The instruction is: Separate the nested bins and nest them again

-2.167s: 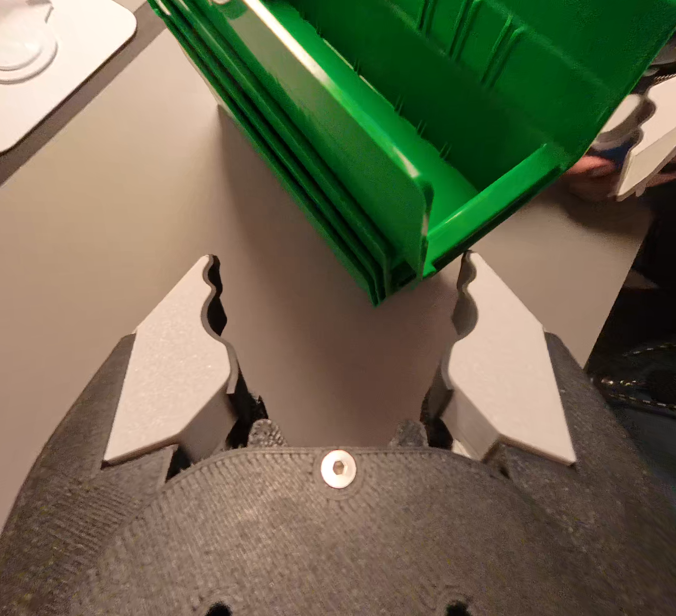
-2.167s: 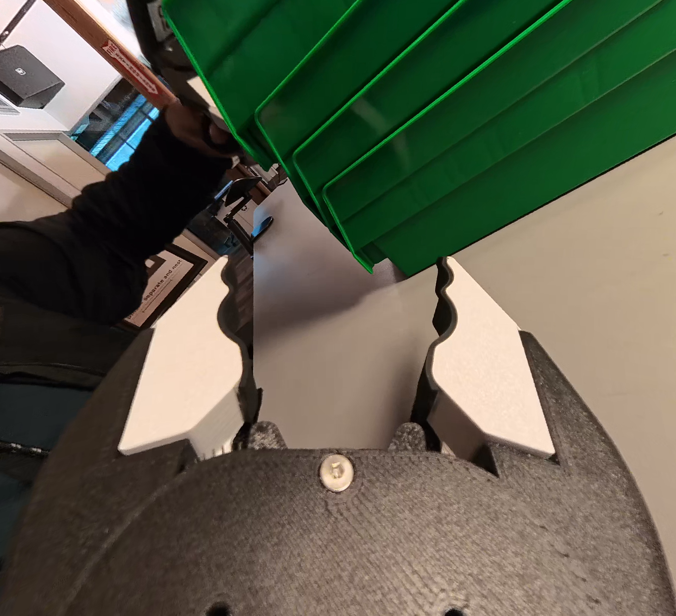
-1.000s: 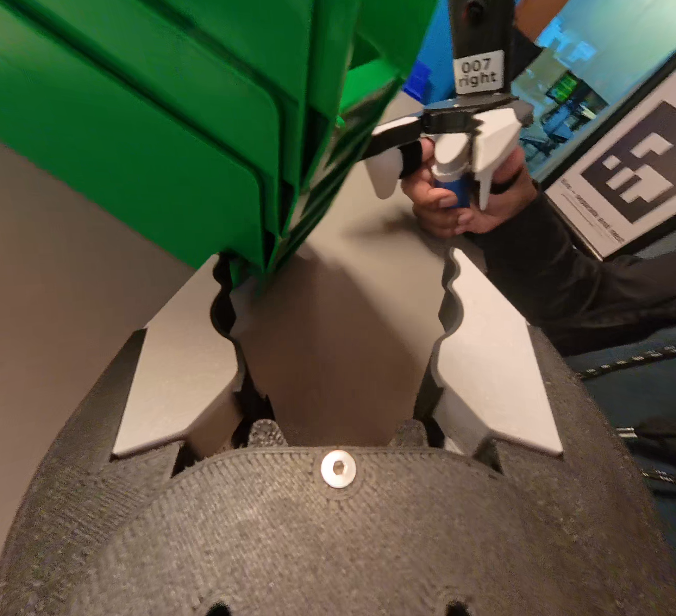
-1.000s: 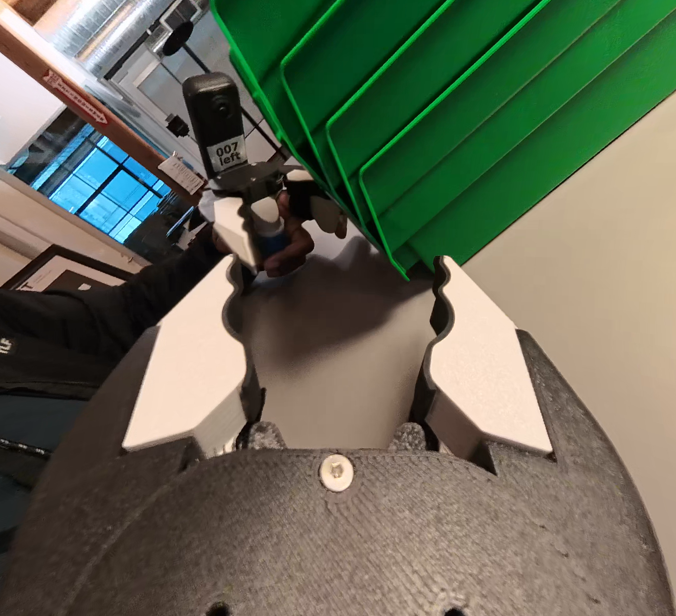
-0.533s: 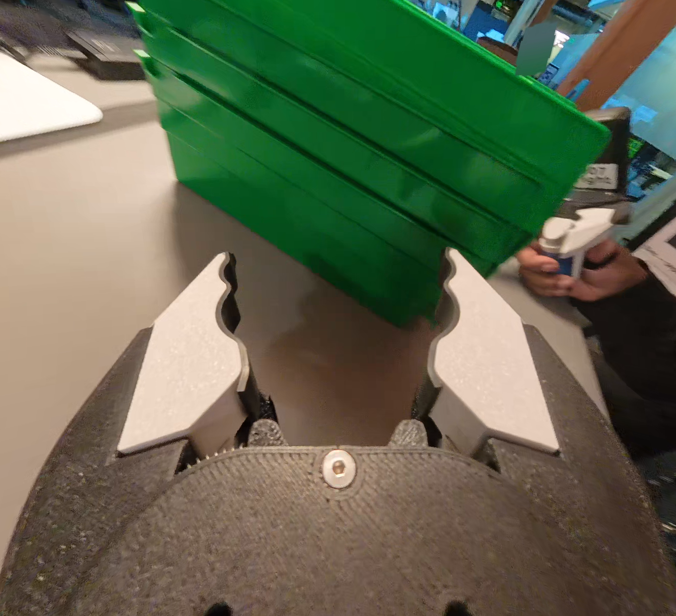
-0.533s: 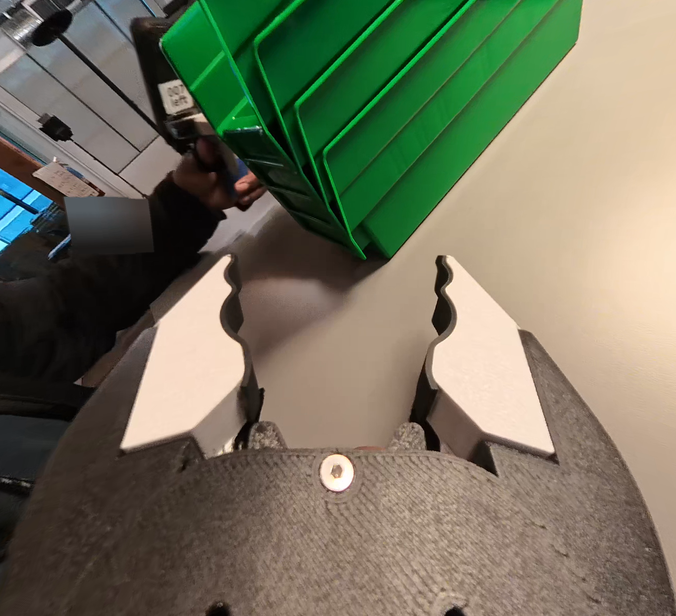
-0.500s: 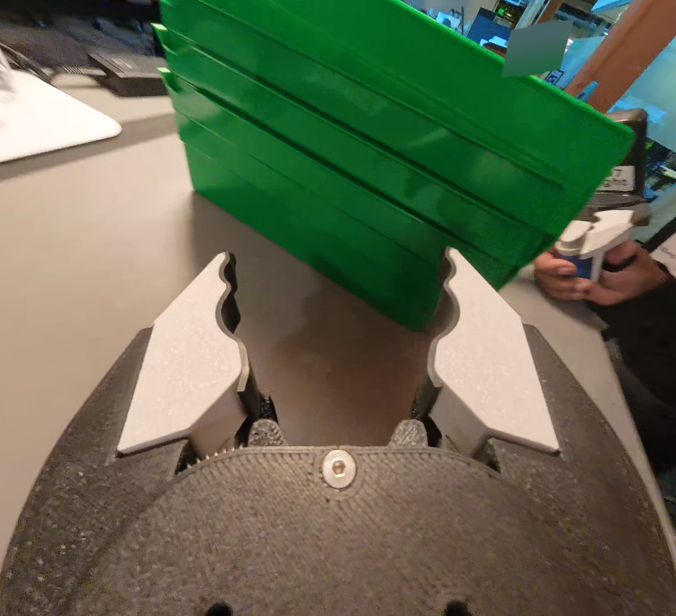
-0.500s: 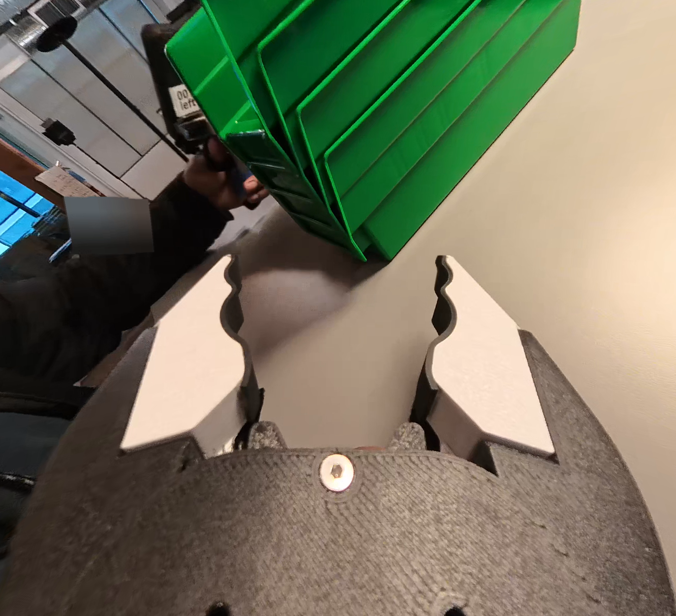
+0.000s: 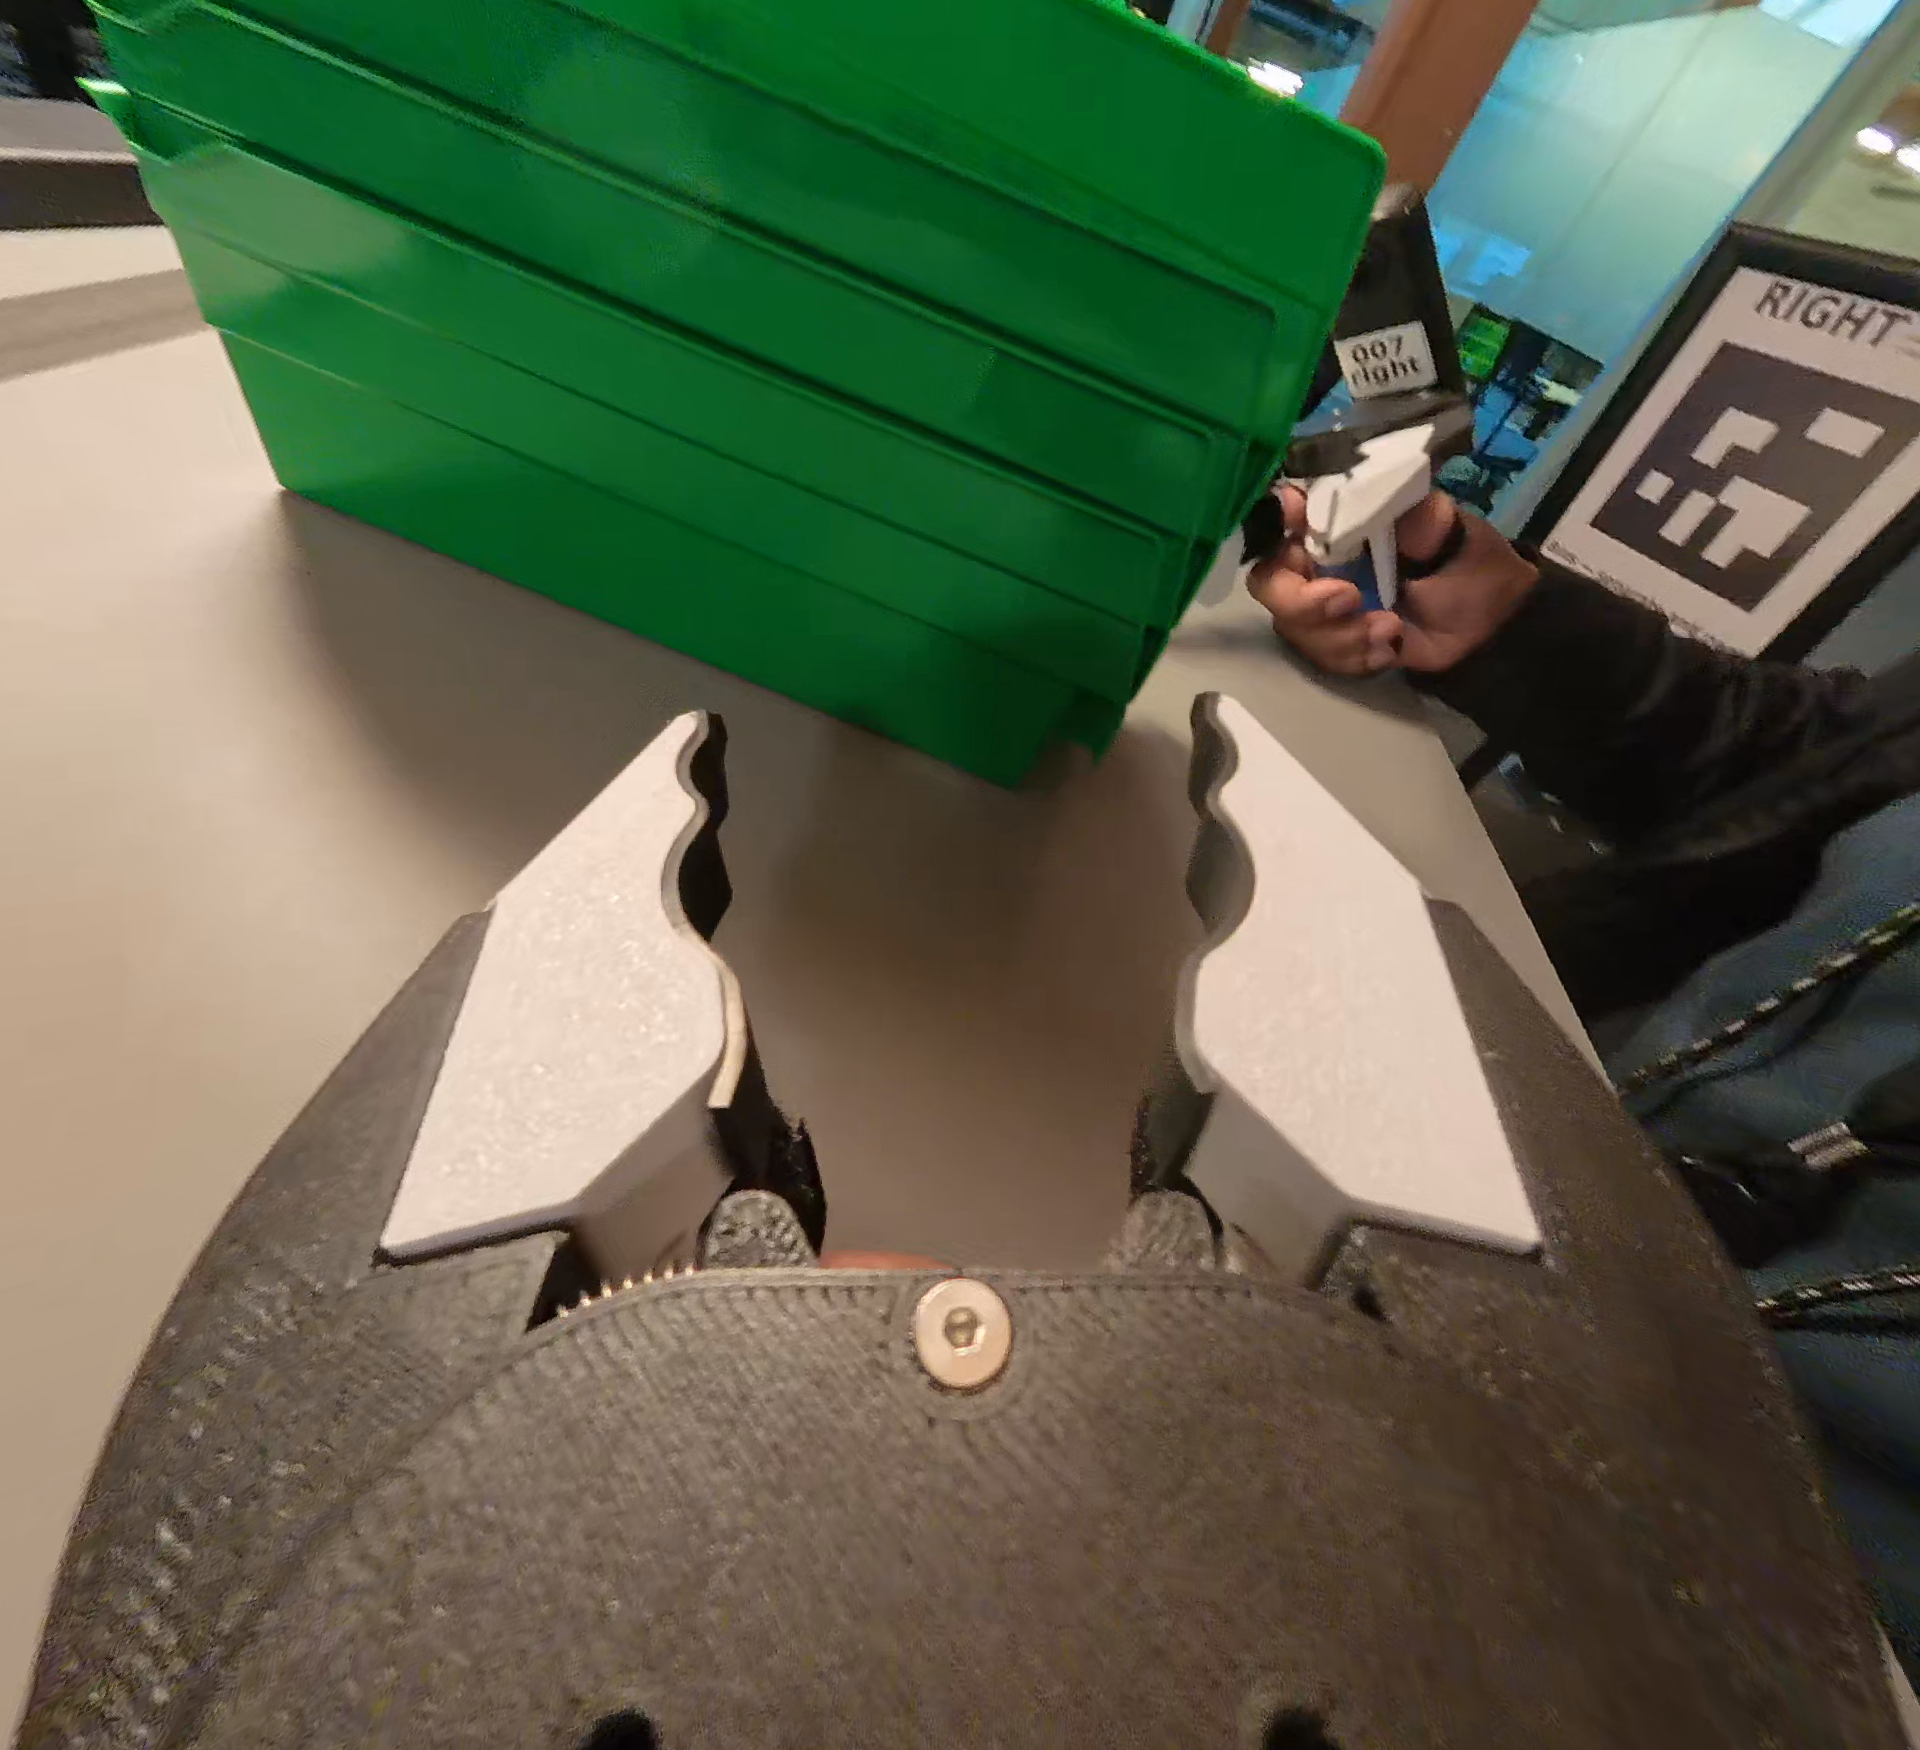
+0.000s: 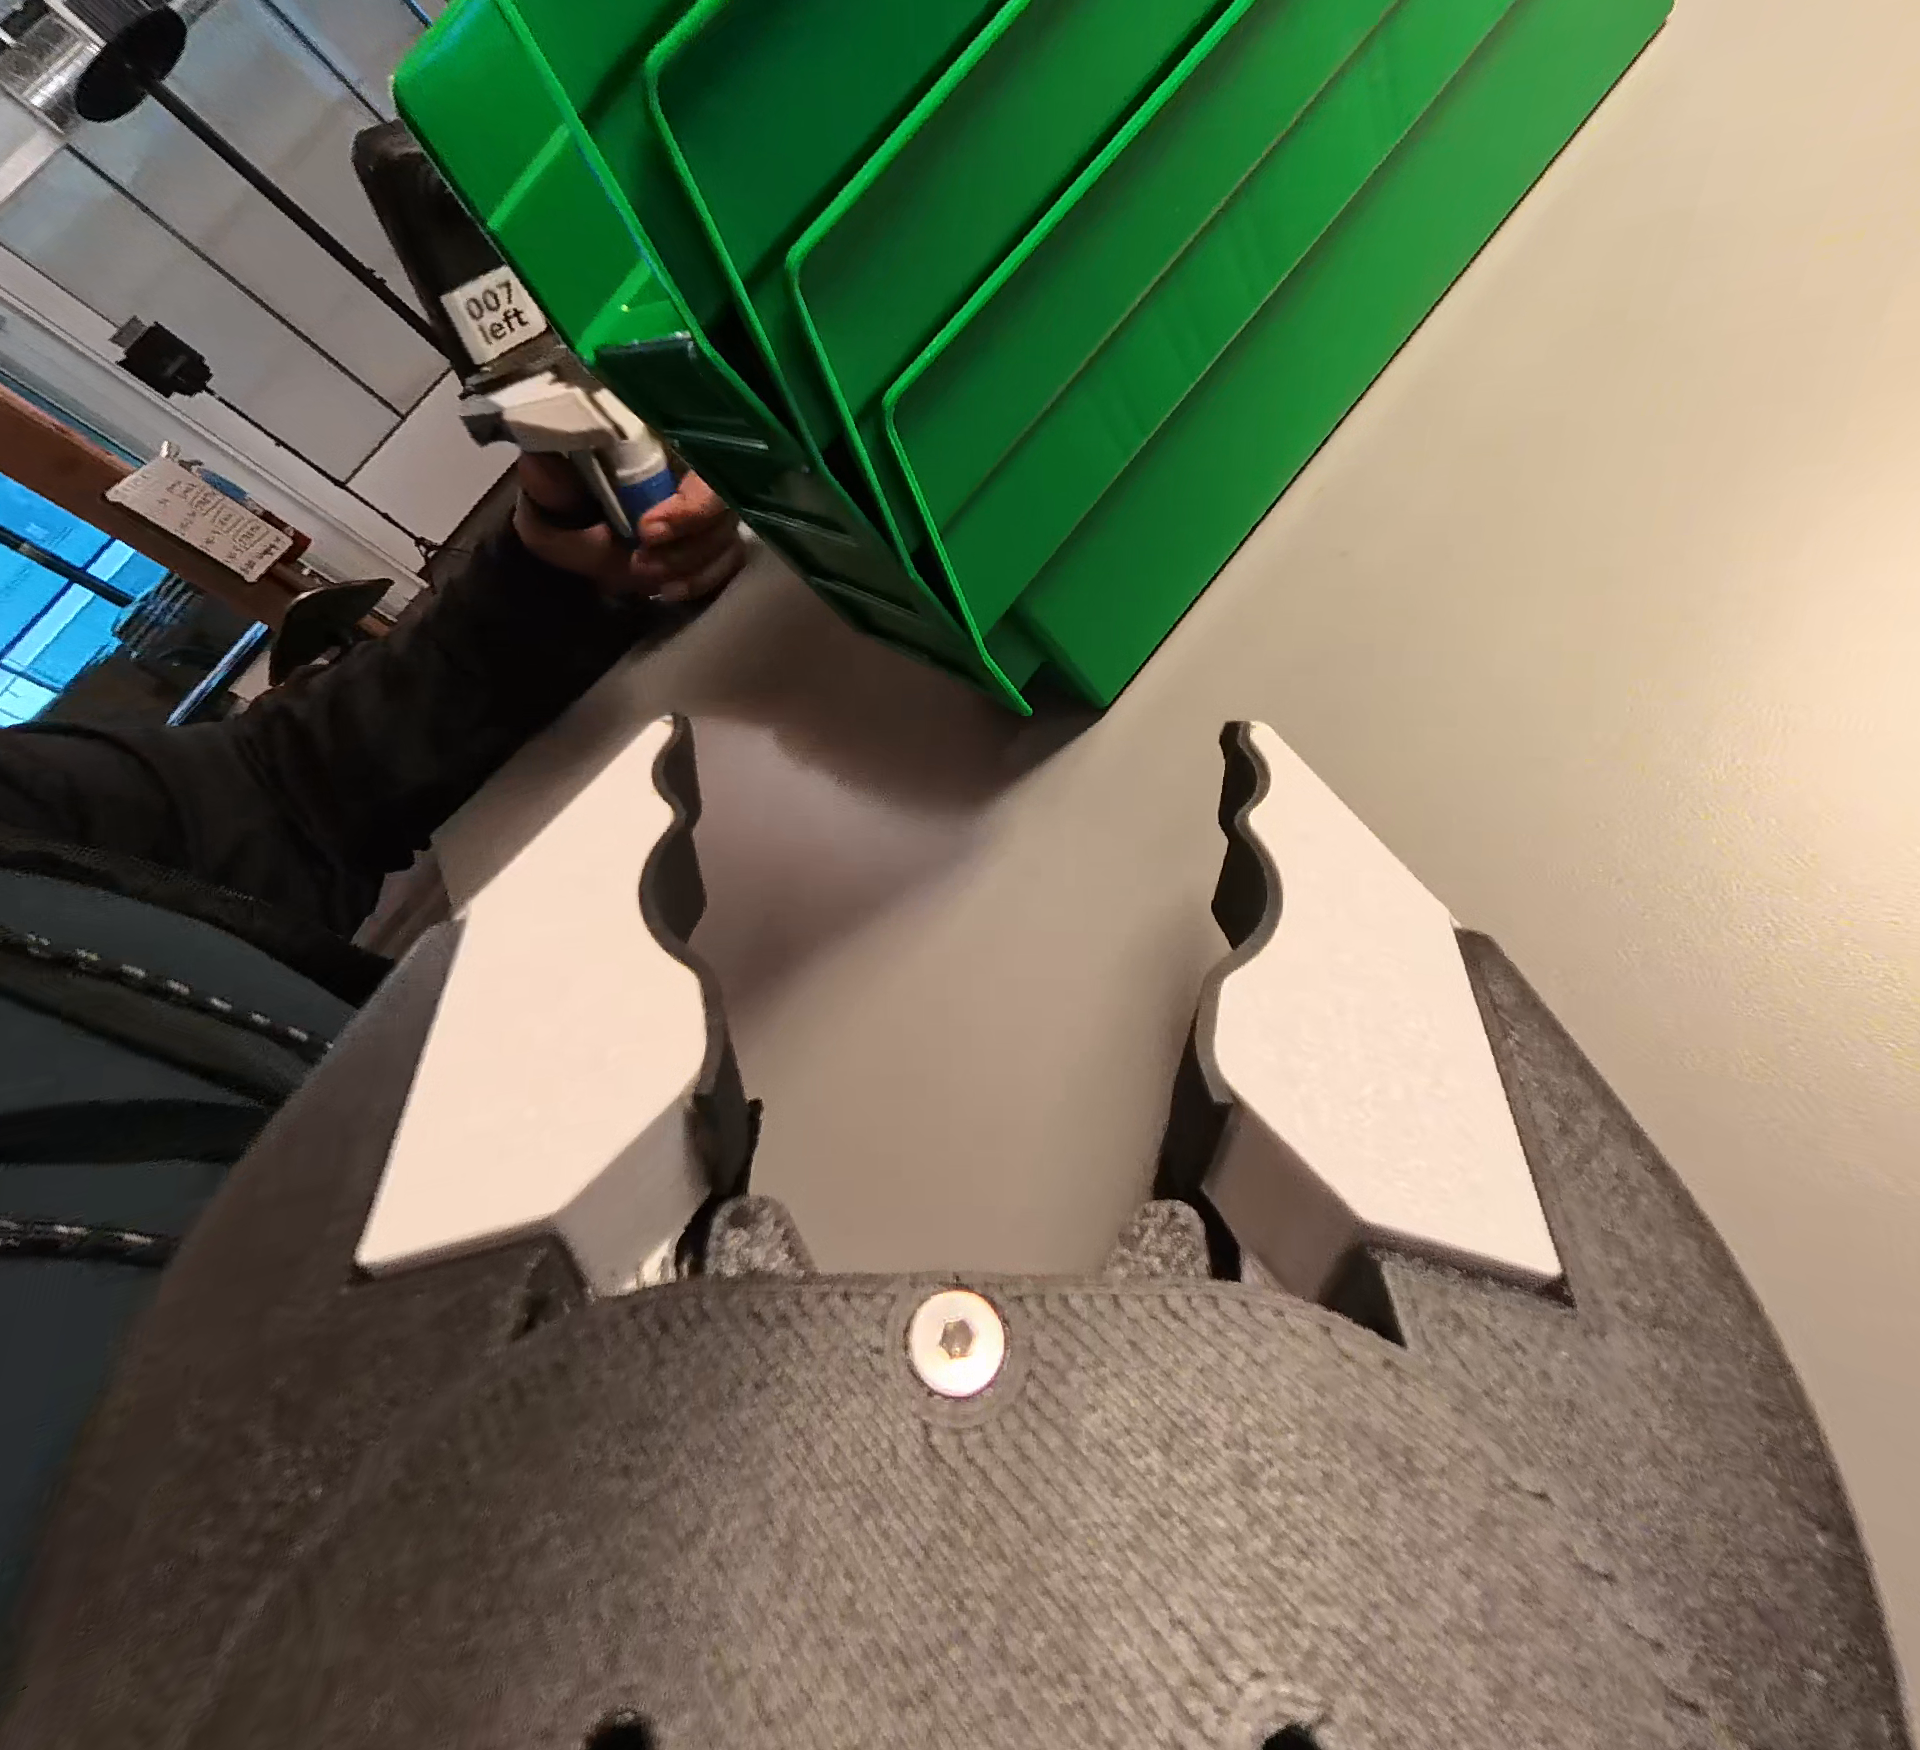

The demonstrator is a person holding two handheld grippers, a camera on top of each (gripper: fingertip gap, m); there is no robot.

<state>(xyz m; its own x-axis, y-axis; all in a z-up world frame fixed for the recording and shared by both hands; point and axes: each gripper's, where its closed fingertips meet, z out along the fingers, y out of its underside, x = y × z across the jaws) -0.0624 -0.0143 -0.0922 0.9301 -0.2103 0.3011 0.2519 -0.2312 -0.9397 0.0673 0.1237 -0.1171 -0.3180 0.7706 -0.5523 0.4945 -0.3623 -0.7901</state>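
Grey fingers of your left gripper (image 9: 956,734) and right gripper (image 10: 951,739) stand apart, nothing between them, both short of the load, apparently poised for a first grasp. Beyond, near the table (image 9: 208,765) front edge, five green bins (image 9: 727,329) sit nested, unseparated.

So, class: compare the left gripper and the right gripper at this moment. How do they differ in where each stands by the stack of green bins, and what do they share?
The left gripper faces a long side of the stack of green bins; the right gripper points at a corner of the stack. The left gripper's fingers stand slightly closer together than the right gripper's. Shared: both are open, hold nothing, touch no bin, and hover over the grey table.
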